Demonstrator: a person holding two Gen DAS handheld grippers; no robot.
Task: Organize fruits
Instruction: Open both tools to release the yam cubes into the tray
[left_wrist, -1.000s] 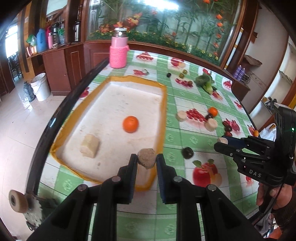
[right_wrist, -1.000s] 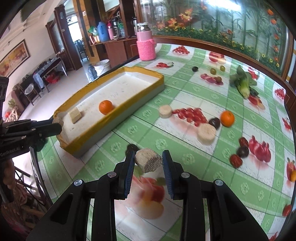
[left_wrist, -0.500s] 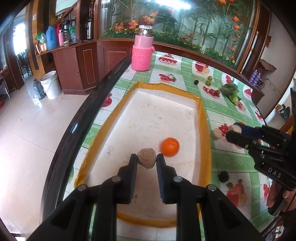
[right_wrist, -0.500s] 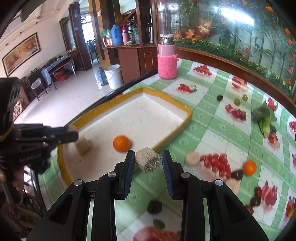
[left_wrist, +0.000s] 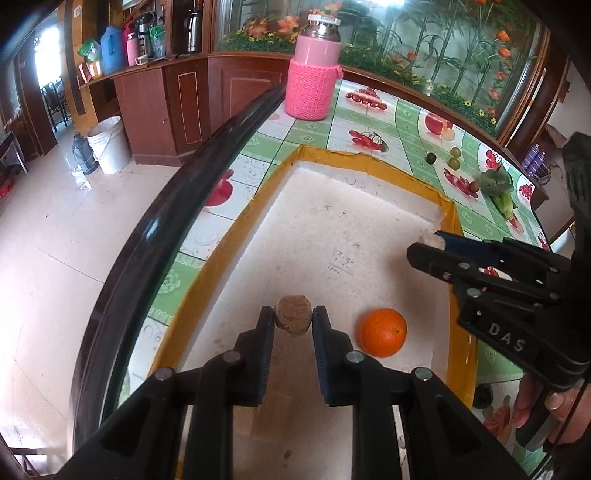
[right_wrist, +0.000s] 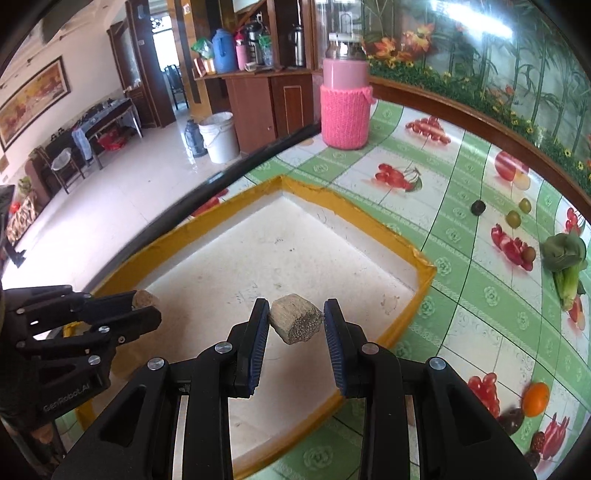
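Note:
My left gripper (left_wrist: 293, 323) is shut on a tan fibrous chunk (left_wrist: 292, 314) and holds it over the near part of the yellow-rimmed white tray (left_wrist: 369, 162). An orange (left_wrist: 383, 332) lies in the tray just right of it. My right gripper (right_wrist: 295, 321) is shut on a second tan chunk (right_wrist: 295, 318) above the tray's near right side (right_wrist: 421, 284). Each gripper shows in the other view: the right one (left_wrist: 428, 243), the left one (right_wrist: 142, 304).
A pink knit-covered jar (left_wrist: 312, 79) stands beyond the tray. Small fruits (right_wrist: 513, 218), a leafy vegetable (right_wrist: 565, 262) and another orange (right_wrist: 535, 398) lie on the green fruit-print tablecloth to the right. The table's dark edge (left_wrist: 192, 184) runs along the left.
Both grippers moved forward over the tray with their chunks. The tan block seen earlier in the tray has left view.

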